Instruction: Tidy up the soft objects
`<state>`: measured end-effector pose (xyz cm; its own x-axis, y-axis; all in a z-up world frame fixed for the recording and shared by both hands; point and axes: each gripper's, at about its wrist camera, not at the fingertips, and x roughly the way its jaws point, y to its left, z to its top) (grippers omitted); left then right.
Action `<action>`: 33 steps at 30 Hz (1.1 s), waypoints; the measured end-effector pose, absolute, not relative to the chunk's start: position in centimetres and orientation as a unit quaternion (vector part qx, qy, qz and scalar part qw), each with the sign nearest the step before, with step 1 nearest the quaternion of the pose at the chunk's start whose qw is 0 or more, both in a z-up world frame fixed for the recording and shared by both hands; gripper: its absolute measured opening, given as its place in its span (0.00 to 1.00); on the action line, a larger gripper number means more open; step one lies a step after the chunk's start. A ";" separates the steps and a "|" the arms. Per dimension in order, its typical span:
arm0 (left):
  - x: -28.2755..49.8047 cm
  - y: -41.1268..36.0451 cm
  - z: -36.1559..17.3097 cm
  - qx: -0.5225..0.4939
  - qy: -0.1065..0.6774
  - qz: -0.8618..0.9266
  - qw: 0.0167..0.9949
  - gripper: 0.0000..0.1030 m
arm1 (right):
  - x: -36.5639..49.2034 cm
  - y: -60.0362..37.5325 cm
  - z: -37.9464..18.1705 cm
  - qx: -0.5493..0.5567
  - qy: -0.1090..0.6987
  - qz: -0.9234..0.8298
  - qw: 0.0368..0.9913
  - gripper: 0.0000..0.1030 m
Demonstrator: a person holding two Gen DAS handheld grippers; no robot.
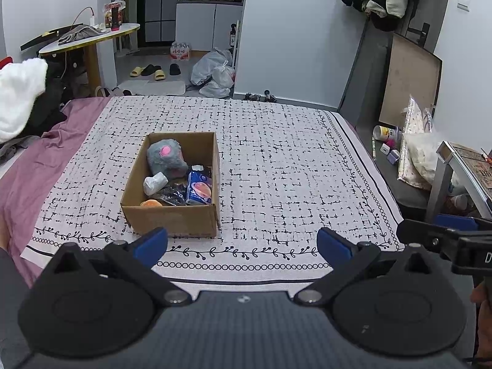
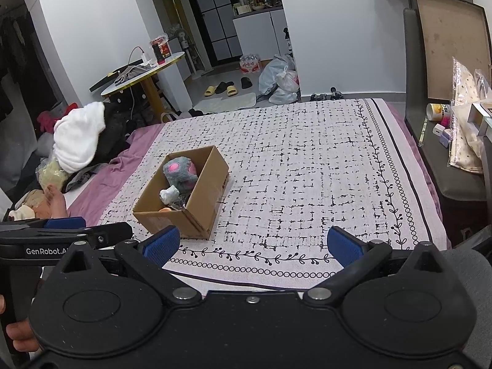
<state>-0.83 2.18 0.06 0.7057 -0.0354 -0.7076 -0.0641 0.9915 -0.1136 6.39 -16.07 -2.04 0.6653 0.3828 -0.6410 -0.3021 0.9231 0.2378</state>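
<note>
Left gripper (image 1: 242,246): jaws wide, holding nothing, hanging over the bed's near edge.
Right gripper (image 2: 253,246): also spread wide and empty, beside the left one.
Cardboard box (image 1: 172,215): sits on the patterned cover (image 1: 292,166) toward its near-left part, open top up.
Contents: grey plush toy (image 1: 166,160) at the far end; white bundle (image 1: 155,183), blue packet (image 1: 200,189), orange piece (image 1: 151,203) nearer.
Judgement: soft things look gathered already; cover otherwise bare.

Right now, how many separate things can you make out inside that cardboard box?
5, maybe more hidden. In the cardboard box: grey plush toy at the far end, white wad mid-left, blue packet right, dark crinkly bag centre, orange item nearest corner.
</note>
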 end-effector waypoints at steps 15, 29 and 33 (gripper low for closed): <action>-0.8 2.2 0.0 -0.071 0.384 0.007 0.921 0.99 | 6.5 -16.0 -2.3 0.055 0.367 0.186 0.910 1.00; -0.8 2.3 -0.1 -0.072 0.384 0.008 0.920 0.99 | 6.5 -16.0 -2.3 0.055 0.366 0.187 0.910 1.00; -0.9 2.3 -0.1 -0.072 0.385 0.008 0.920 0.99 | 6.5 -15.9 -2.3 0.054 0.367 0.186 0.910 1.00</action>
